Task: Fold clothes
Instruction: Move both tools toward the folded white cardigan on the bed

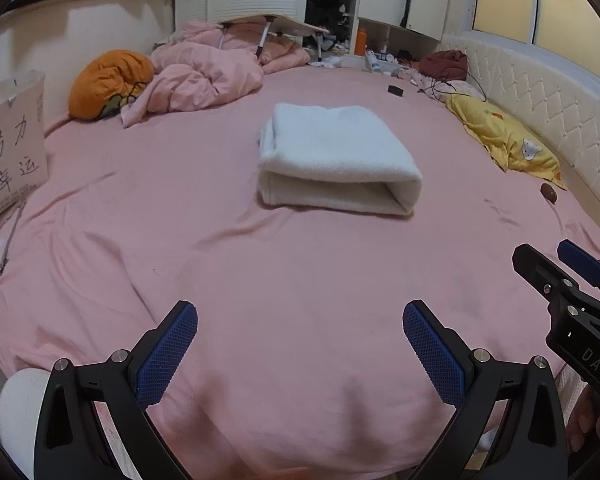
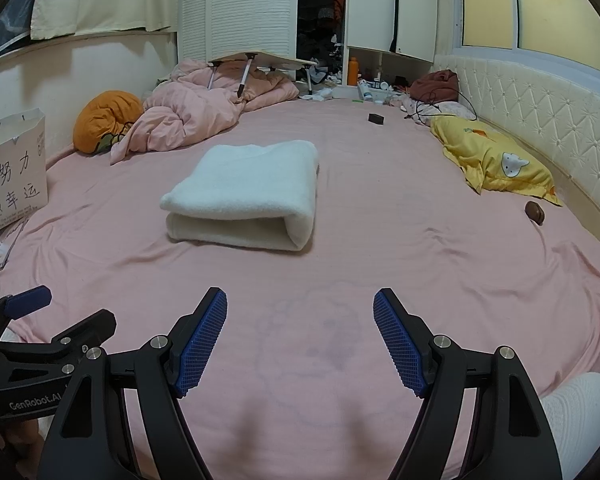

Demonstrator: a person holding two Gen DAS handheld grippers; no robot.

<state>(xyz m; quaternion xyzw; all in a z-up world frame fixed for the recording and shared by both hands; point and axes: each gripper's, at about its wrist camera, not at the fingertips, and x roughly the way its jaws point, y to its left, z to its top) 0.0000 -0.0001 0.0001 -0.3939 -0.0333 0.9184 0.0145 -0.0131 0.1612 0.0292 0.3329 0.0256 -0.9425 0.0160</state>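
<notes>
The white fleece garment [image 2: 242, 192], possibly a blanket, lies folded mid-bed on the pink sheet [image 2: 380, 248]. Left gripper [image 1: 300, 344] and right gripper [image 2: 300, 336] hover spread and empty; any further fold should align edges squarely.

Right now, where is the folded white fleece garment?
The folded white fleece garment lies mid-bed on the pink sheet, ahead of both open grippers, between the crumpled pink duvet and the yellow pillow.

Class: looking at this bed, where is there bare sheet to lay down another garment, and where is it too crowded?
Free: the broad sheet between the folded white garment and both open claws, left and right; also the strip between garment and yellow pillow. Crowded: the far side, with rumpled quilt, orange cushion and clutter by the wardrobe.
</notes>
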